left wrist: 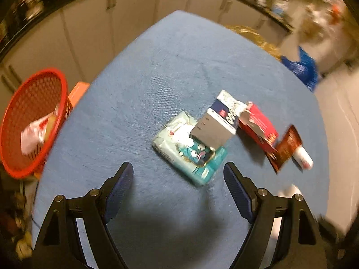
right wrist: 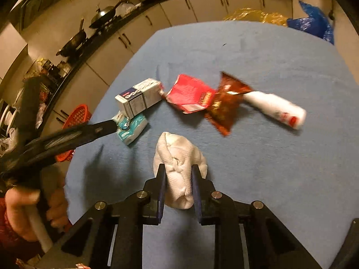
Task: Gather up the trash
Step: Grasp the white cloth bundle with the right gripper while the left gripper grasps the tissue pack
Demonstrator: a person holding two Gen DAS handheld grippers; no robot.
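On the blue table (left wrist: 157, 78) lie a teal tissue pack (left wrist: 190, 150), a white and blue carton (left wrist: 215, 123) resting on it, a red box (left wrist: 258, 125), a dark red wrapper (left wrist: 285, 148) and a white bottle (left wrist: 303, 159). My left gripper (left wrist: 178, 177) is open and empty just short of the tissue pack. My right gripper (right wrist: 178, 174) is shut on a crumpled white paper towel (right wrist: 179, 157) above the table. The right wrist view also shows the carton (right wrist: 139, 97), tissue pack (right wrist: 132, 127), red box (right wrist: 190, 96), wrapper (right wrist: 224, 105), bottle (right wrist: 276, 109) and the left gripper (right wrist: 107, 126).
A red mesh basket (left wrist: 33, 121) with some white trash in it stands off the table's left edge; it shows in the right wrist view (right wrist: 76, 116) too. A blue plastic bag (right wrist: 314, 22) and a yellow bag (right wrist: 253, 15) sit beyond the far edge. Kitchen cabinets line the back.
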